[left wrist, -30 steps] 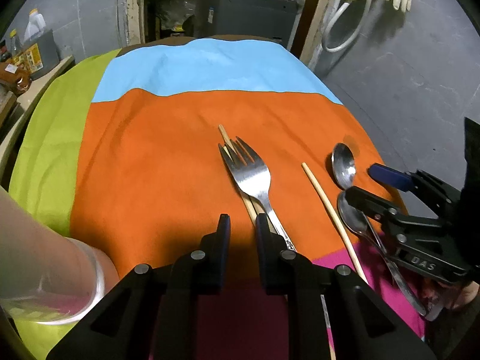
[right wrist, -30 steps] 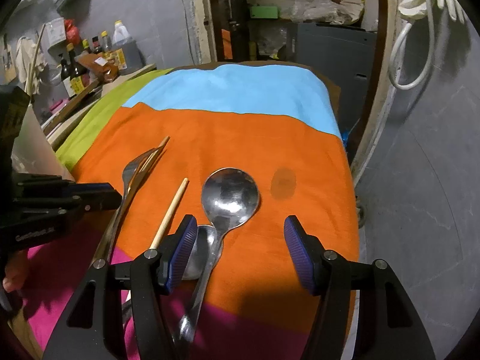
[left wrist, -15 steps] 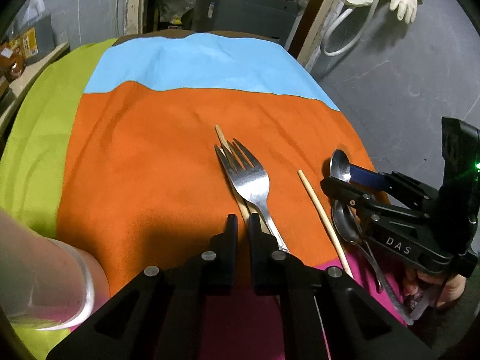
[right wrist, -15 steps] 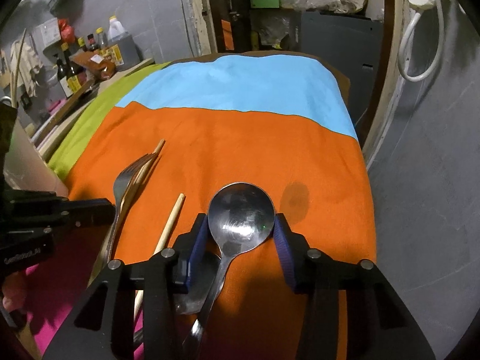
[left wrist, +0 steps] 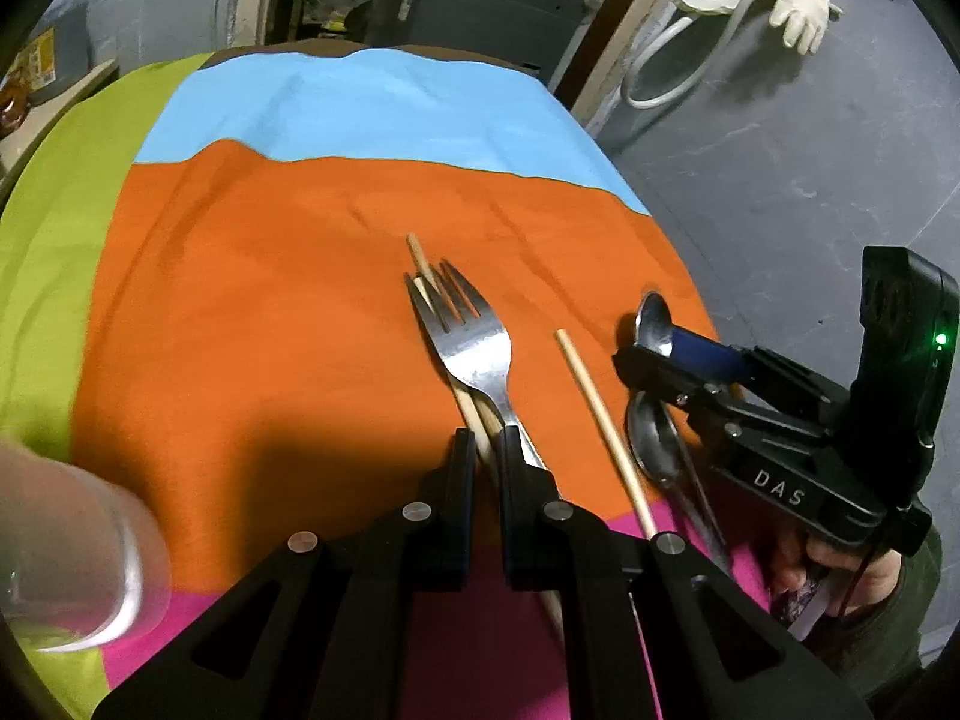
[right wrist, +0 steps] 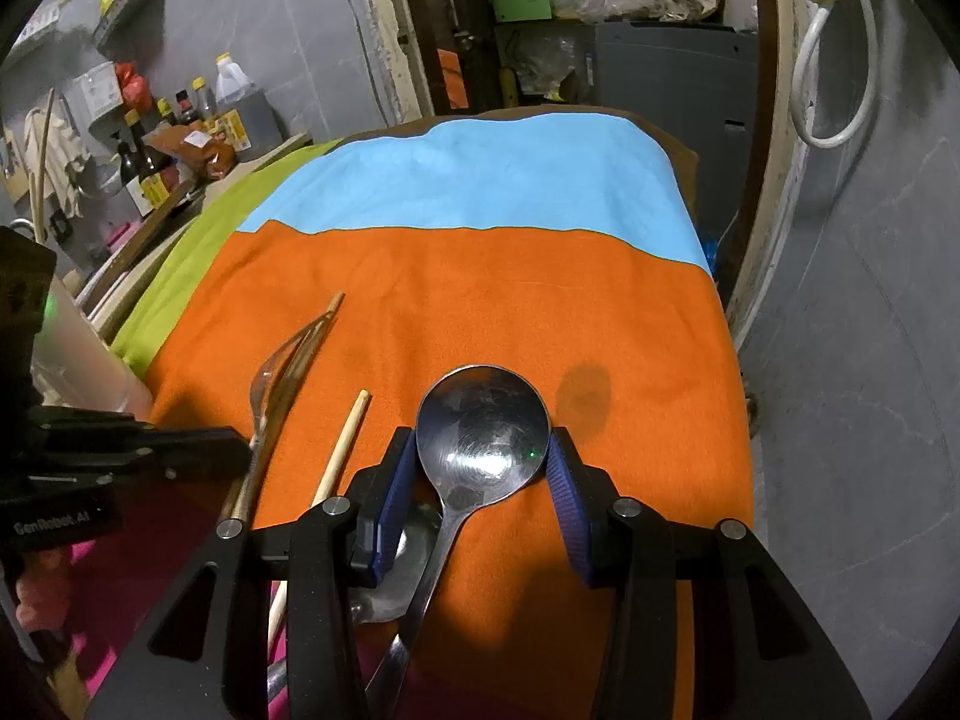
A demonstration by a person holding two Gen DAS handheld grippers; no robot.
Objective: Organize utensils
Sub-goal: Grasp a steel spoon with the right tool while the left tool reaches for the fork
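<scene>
Orange-blue cloth-covered table [right wrist: 600, 312] — large round steel spoon [right wrist: 483, 429] lies bowl-forward, handle running back under right gripper [right wrist: 483, 480], jaws half-wide, clamped on bowl's sides. Left gripper [left wrist: 485, 450] nearly closed, pinching pale wooden chopstick [left wrist: 462, 402] beneath steel fork [left wrist: 474, 348]; lift comes next, likely.

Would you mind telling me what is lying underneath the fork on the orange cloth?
A wooden chopstick lies under the fork: its tip pokes out past the tines and its shaft shows beside the handle. The stretch beneath the fork's head is covered, and the left gripper hides the rest.
</scene>
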